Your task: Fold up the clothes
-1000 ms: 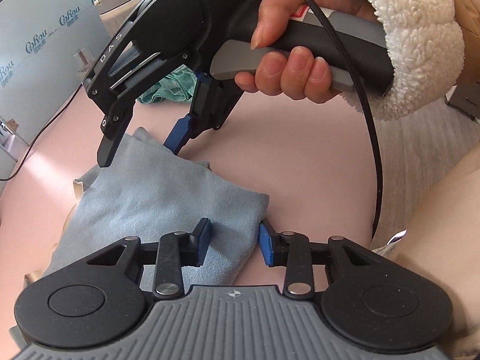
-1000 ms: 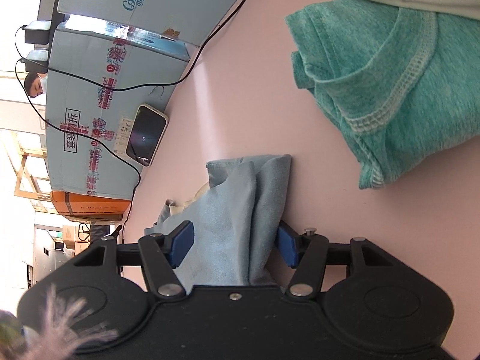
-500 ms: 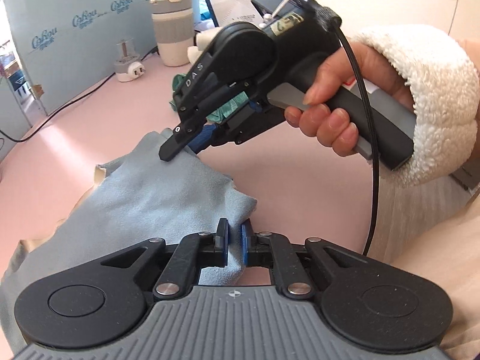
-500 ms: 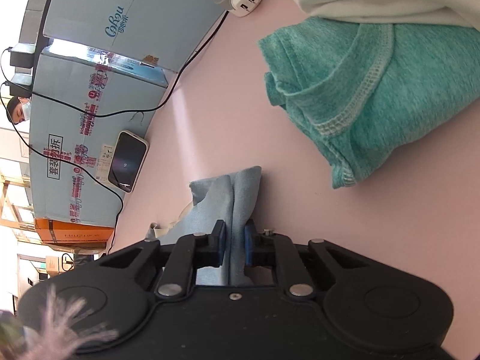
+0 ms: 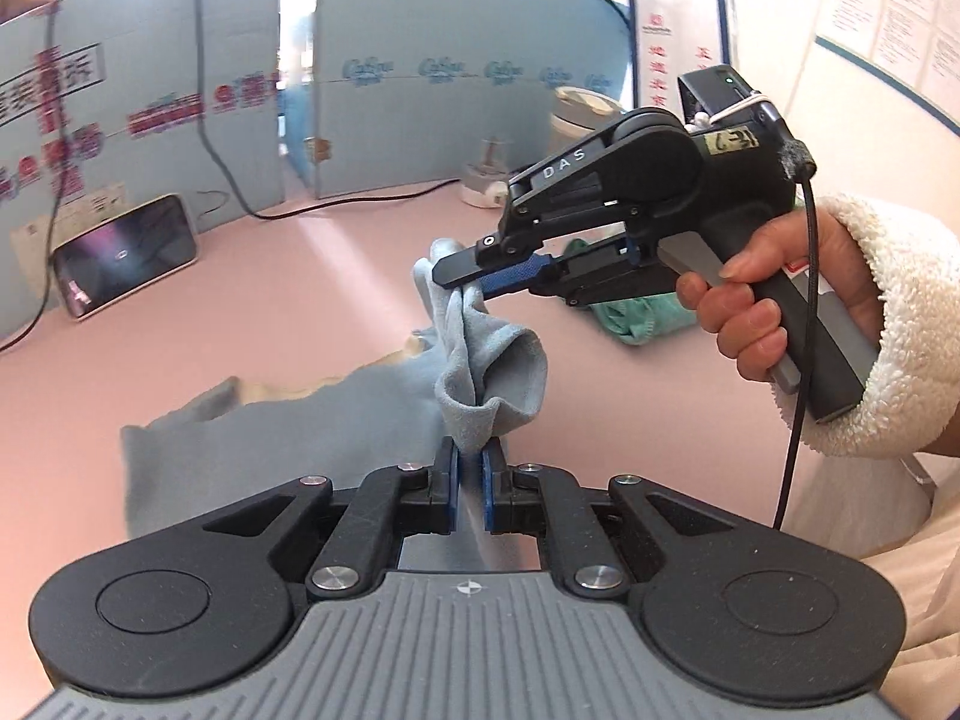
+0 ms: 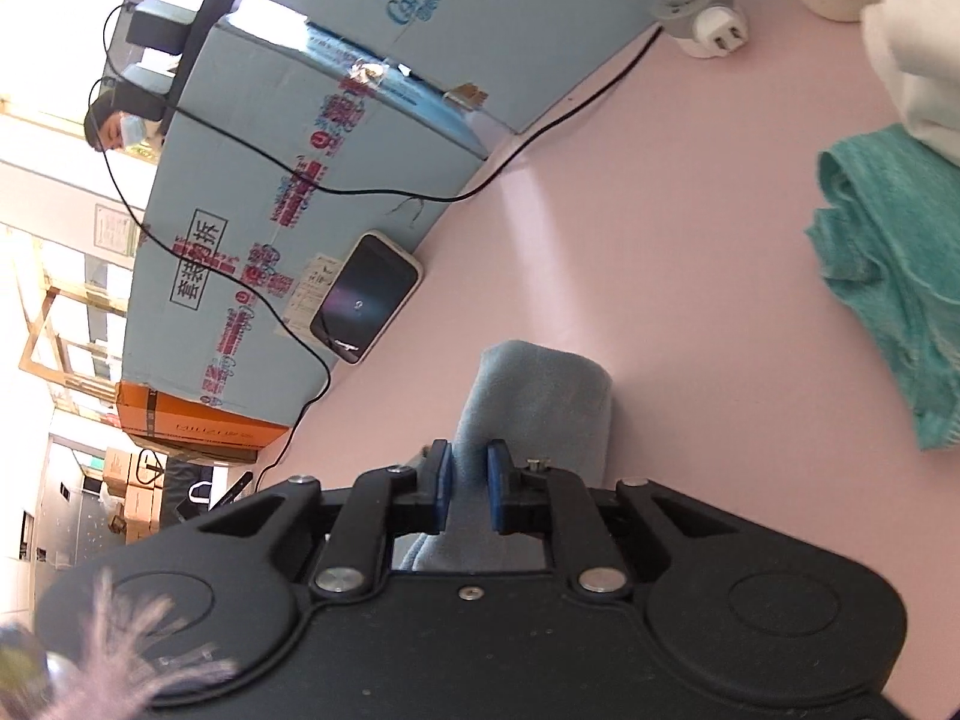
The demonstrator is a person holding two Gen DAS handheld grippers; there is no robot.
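At frame centre, my left tongs [image 5: 470, 480] and right tongs [image 6: 468, 483] have clamped the blue cloth [image 5: 480, 360] and lifted it off the worktop [image 5: 300, 300].

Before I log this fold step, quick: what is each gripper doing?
Left gripper: closed on the light blue garment.
Right gripper: closed on the same light blue garment, gripping another part of it.
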